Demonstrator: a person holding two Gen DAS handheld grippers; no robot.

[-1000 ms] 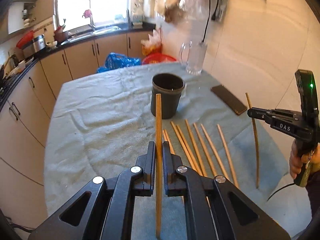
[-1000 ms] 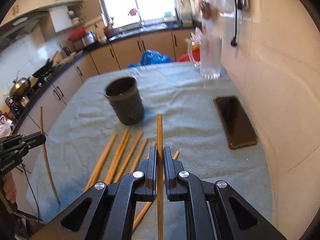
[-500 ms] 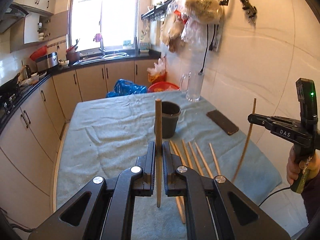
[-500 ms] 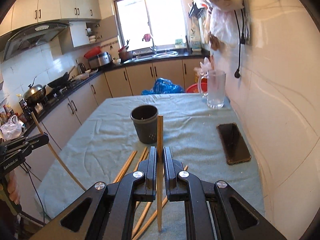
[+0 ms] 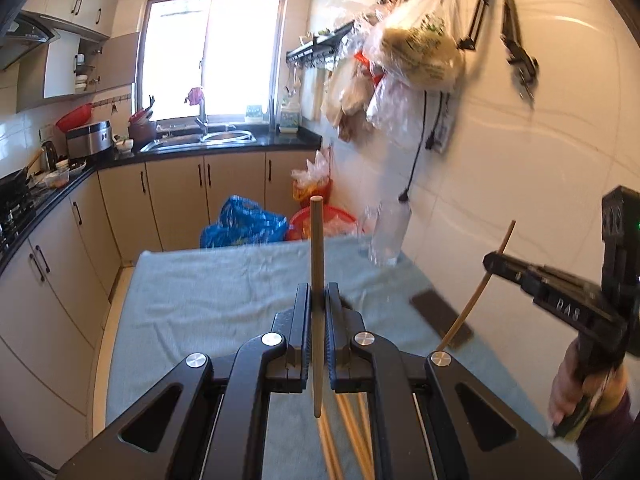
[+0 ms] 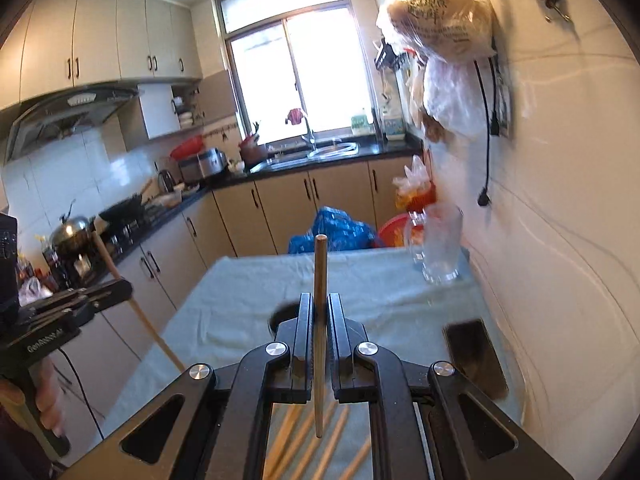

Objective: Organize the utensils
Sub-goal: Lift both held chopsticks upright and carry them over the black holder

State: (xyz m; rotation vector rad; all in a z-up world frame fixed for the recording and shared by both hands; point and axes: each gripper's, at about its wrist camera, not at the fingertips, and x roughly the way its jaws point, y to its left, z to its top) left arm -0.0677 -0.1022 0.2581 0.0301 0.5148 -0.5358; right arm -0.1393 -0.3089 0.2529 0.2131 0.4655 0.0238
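My left gripper (image 5: 317, 300) is shut on a wooden chopstick (image 5: 316, 248) held upright above the table; it also shows at the left of the right wrist view (image 6: 120, 286). My right gripper (image 6: 320, 312) is shut on another upright chopstick (image 6: 320, 268); it shows at the right of the left wrist view (image 5: 490, 262), its chopstick (image 5: 476, 296) tilted. Several loose chopsticks (image 6: 308, 436) lie on the cloth below the grippers. The dark cup (image 6: 282, 314) is mostly hidden behind my right gripper's fingers.
The table is covered with a grey-green cloth (image 5: 224, 280). A glass mug (image 6: 440, 244) stands at the far right corner by the tiled wall. A black phone (image 6: 476, 356) lies near the wall. Kitchen cabinets and a sink lie beyond the table.
Both grippers have risen and tilted up with their chopsticks. The cup and the loose chopsticks have dropped low in both views, and more of the kitchen shows.
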